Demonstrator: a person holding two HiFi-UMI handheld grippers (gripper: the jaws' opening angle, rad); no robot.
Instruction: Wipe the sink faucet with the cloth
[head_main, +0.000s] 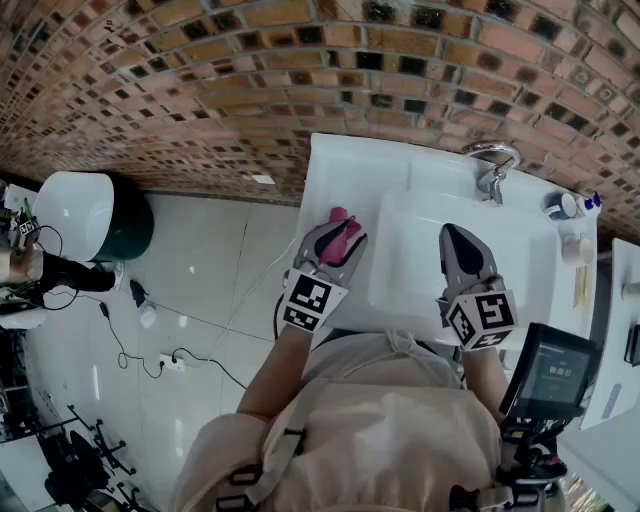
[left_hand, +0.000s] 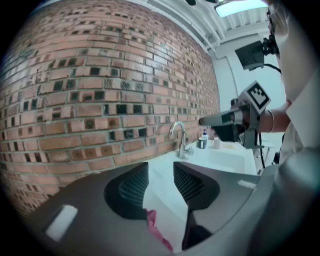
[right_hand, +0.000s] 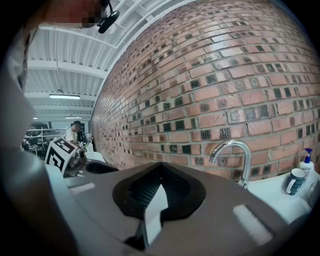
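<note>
Person's torso (head_main: 380, 420) closest, tight against sink counter (head_main: 340, 165) front edge. Left gripper (head_main: 343, 232) sits over the counter's left part, clamped on pink cloth (head_main: 338, 214), jaws partly apart around it. Right gripper (head_main: 452, 236) over basin (head_main: 410, 260), jaws closed, empty. Faucet (head_main: 492, 165) at back edge, unobstructed, brick wall (head_main: 200, 80) directly behind. Bottles (head_main: 566, 205) and cup (head_main: 576, 250) crowd the right end; screen unit (head_main: 552, 375) off the front right corner. Left edge drops to open floor (head_main: 220, 270).
</note>
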